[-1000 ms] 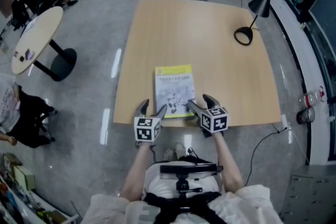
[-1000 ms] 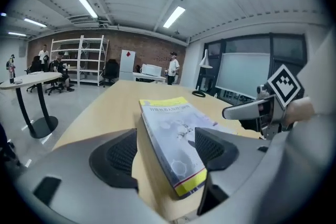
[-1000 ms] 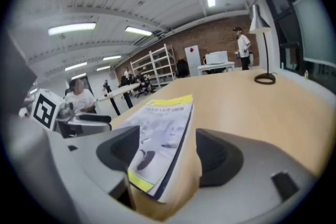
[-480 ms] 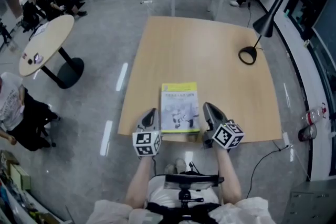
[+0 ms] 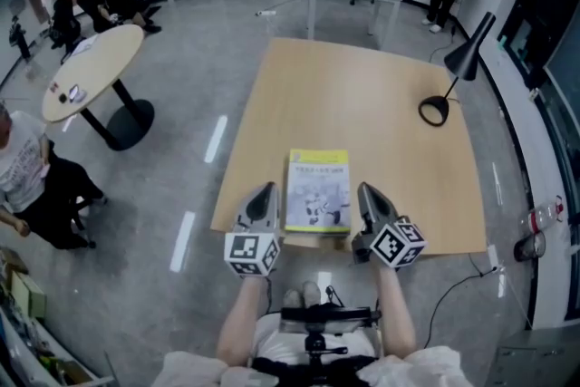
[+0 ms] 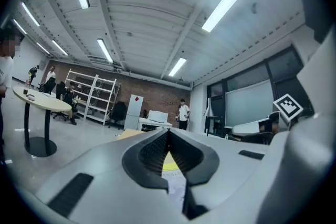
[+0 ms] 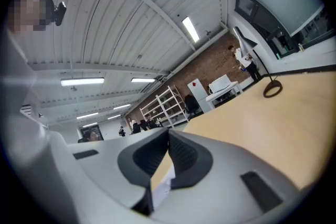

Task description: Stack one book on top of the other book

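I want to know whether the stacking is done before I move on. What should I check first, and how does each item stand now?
1. Left tool empty: ok, jaws just closed on nothing.
2. Right tool empty: ok, just closed likewise.
3. Both clear of the book: ok, they flank it.
4. Book flat on the table: ok.
5. Anything stacked beneath it: cannot tell, only one cover shows.
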Demonstrator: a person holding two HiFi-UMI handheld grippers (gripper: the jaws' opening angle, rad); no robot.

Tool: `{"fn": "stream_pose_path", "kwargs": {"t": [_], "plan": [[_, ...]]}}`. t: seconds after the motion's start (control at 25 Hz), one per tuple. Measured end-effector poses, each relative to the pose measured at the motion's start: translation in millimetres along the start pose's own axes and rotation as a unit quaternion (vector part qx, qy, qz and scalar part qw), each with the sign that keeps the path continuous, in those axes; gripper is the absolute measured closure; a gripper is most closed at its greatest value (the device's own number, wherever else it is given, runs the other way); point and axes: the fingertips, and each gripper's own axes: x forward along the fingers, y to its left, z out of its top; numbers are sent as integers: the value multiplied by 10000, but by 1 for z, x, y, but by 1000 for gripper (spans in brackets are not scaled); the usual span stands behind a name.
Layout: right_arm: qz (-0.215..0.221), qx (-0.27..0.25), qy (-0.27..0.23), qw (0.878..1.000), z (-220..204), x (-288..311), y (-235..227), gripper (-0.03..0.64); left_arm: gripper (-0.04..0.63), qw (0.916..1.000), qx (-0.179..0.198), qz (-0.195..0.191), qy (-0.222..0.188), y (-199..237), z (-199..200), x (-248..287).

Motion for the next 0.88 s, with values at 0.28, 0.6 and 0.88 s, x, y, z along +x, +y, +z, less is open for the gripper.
{"fn": "stream_pose_path", "kwargs": {"t": [0.28, 0.6, 0.88], "plan": [[249, 33, -298, 9992, 1, -25, 50, 617, 584, 9989, 19, -236, -395, 0, 26, -44], [240, -64, -354, 9991, -13, -82, 87, 617, 584, 9985, 117, -408, -353, -32, 26, -111], [210, -136, -454, 9987, -32, -206, 119, 617, 584, 9984, -18, -444, -352, -102, 19, -202]]}}
